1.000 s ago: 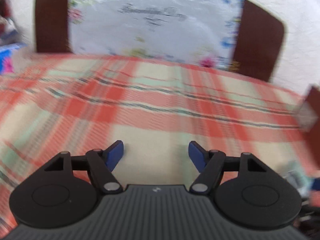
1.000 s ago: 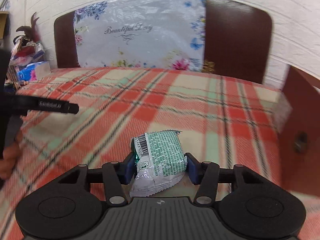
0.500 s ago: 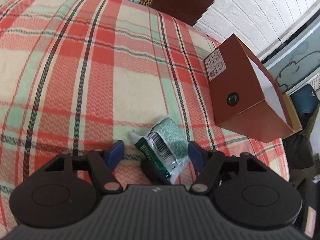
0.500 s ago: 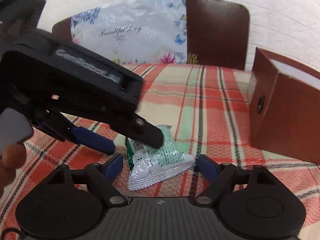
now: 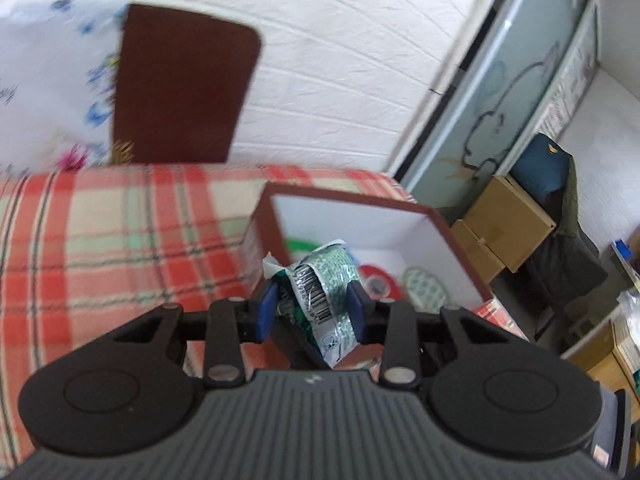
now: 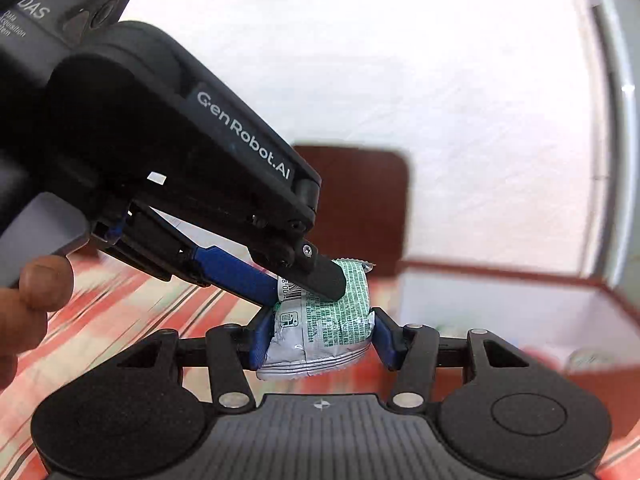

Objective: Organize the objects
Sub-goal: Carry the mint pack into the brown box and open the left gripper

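Your left tool [image 5: 311, 307] pinches a green and silver snack packet [image 5: 320, 292] between its blue pads, jaws closing on it, at the centre of the left wrist frame, in front of the open brown box [image 5: 360, 204]. In the right wrist frame your right tool [image 6: 316, 338] also clamps that packet [image 6: 328, 320] low at centre, jaws closing, while the left tool [image 6: 304, 280] reaches in from the upper left and grips its top. The box stands on the plaid bedcover [image 5: 100, 240], with round items inside.
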